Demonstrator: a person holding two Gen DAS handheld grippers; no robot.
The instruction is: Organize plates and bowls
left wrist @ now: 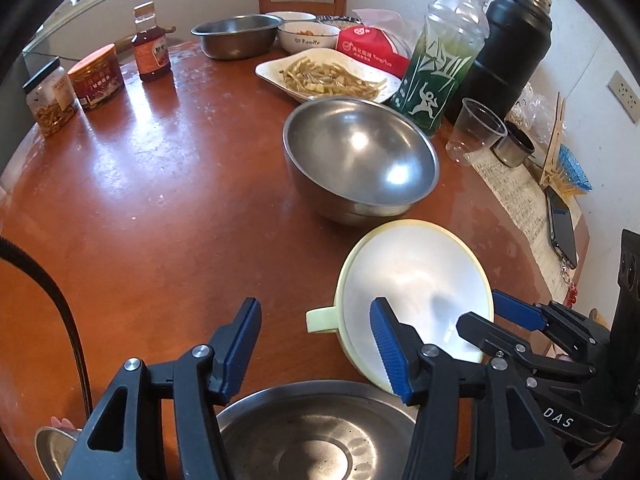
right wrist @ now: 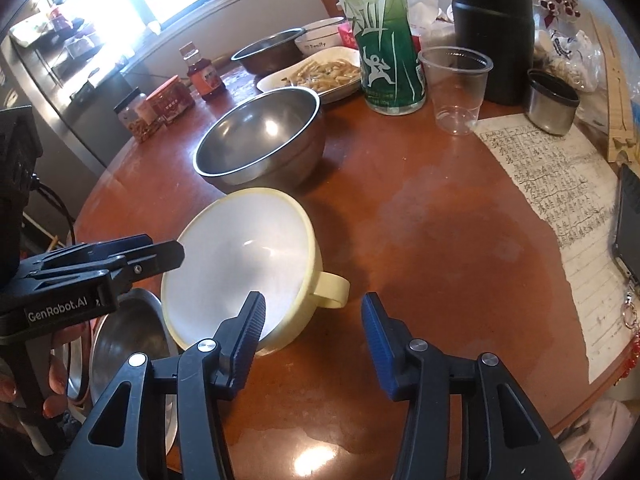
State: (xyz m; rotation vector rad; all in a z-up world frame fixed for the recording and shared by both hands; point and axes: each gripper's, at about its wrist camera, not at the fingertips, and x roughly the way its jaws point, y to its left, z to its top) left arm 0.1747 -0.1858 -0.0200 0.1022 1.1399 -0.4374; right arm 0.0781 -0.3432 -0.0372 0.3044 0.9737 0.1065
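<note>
A pale yellow bowl with a side handle (left wrist: 412,280) (right wrist: 236,264) sits on the brown round table (left wrist: 160,200), near its front edge. A steel mixing bowl (left wrist: 360,160) (right wrist: 260,136) stands just behind it. A steel plate (left wrist: 316,436) (right wrist: 128,344) lies at the table's front edge under my left gripper. My left gripper (left wrist: 316,344) is open and empty above that plate, its right finger over the yellow bowl's rim. My right gripper (right wrist: 312,344) is open and empty, close beside the yellow bowl's handle (right wrist: 330,288); it also shows in the left wrist view (left wrist: 480,316).
A white plate of food (left wrist: 328,74), another steel bowl (left wrist: 236,34) and a white ceramic bowl (left wrist: 308,36) stand at the back. A green bottle (left wrist: 440,60), black flask (left wrist: 508,52), plastic cup (left wrist: 476,130), jars (left wrist: 96,76), papers (right wrist: 560,208) and a phone (left wrist: 562,228) crowd the sides.
</note>
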